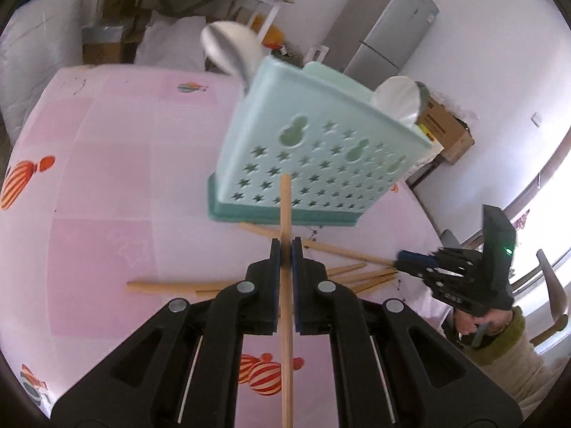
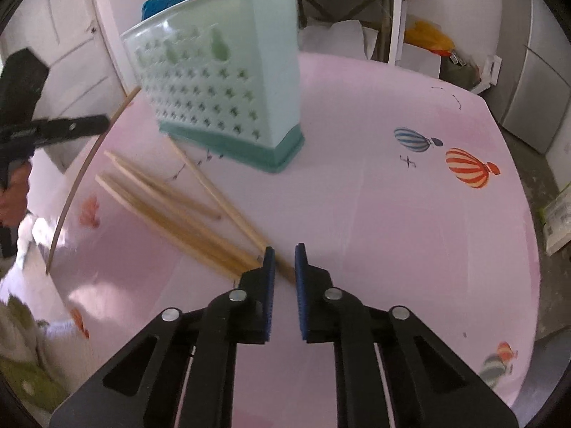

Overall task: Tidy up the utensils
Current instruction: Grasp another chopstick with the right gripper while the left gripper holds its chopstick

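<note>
Jaws first: our left gripper [image 1: 286, 249] is clamped tight on one chopstick [image 1: 285, 214], the pads pressed flat against its sides, the stick running straight out between them toward the caddy [image 1: 314, 149]. Our right gripper [image 2: 284, 260] stands part open, holding nothing, its pads straddling the near end of a loose chopstick [image 2: 228, 207] on the table [image 2: 374, 214].

We take the caddy as our landmark. It stands upright on the pink cloth, pale green with star cut-outs and a darker base. Two spoons [image 1: 232, 48] already stick up from its top. In front of its base lie the loose chopsticks [image 2: 167, 207], fanned and overlapping; one slants with its far end touching the base. In the left view, our held stick's tip shows against the caddy's front wall, below the rim.

We judge the step in hand to be dropping the held stick into the caddy while the right gets ready to pick the next. To do it well, we should lift until the tip clears the rim, tilt the stick toward vertical, choose a compartment away from the spoons, and loosen only once the tip is well inside. Pushing the wall could slide or tip the light caddy. On the right, we should close squarely on one stick only, since its neighbours lie just beside it.
</note>
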A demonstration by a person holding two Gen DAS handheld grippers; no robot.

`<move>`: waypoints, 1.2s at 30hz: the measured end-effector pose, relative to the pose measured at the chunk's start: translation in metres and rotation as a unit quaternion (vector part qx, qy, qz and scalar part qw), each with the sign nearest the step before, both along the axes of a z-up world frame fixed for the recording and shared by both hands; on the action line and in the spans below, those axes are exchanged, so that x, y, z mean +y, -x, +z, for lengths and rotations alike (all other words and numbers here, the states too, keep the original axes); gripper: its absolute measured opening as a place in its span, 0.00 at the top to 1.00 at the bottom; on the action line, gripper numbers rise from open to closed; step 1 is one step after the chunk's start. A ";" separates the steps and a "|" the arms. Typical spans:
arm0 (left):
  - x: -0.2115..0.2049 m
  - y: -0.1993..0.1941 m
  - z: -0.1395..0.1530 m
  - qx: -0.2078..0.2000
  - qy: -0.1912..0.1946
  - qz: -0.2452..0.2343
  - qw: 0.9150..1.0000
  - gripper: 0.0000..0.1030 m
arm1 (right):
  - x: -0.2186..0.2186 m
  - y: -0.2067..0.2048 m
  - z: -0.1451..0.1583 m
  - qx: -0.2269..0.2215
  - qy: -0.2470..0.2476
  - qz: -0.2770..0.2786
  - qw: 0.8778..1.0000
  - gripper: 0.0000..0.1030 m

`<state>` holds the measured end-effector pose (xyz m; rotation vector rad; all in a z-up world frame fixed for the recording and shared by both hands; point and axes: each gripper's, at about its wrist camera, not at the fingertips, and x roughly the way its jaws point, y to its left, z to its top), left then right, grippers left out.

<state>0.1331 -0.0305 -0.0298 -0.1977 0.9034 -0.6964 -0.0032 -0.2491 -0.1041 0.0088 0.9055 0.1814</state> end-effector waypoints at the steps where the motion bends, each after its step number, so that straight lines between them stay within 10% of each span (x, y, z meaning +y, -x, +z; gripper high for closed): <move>1: 0.002 -0.001 -0.003 0.003 -0.001 0.001 1.000 0.96 | 0.002 0.006 0.001 0.002 0.006 0.001 1.000 0.94; 10: 0.009 0.000 -0.016 0.017 -0.003 0.013 1.000 0.96 | 0.000 0.039 0.001 0.028 0.074 -0.016 0.997 0.97; 17: 0.012 -0.005 -0.020 0.023 -0.008 0.031 0.999 0.96 | -0.015 0.032 0.025 -0.001 0.006 -0.048 0.999 0.95; 22: 0.012 -0.007 -0.021 0.026 -0.006 0.039 0.999 0.96 | 0.026 -0.011 0.036 -0.030 -0.045 0.009 0.998 0.94; 36: 0.012 -0.007 -0.020 0.022 -0.001 0.046 0.999 0.96 | 0.122 -0.107 0.019 0.014 0.040 0.159 0.986 0.88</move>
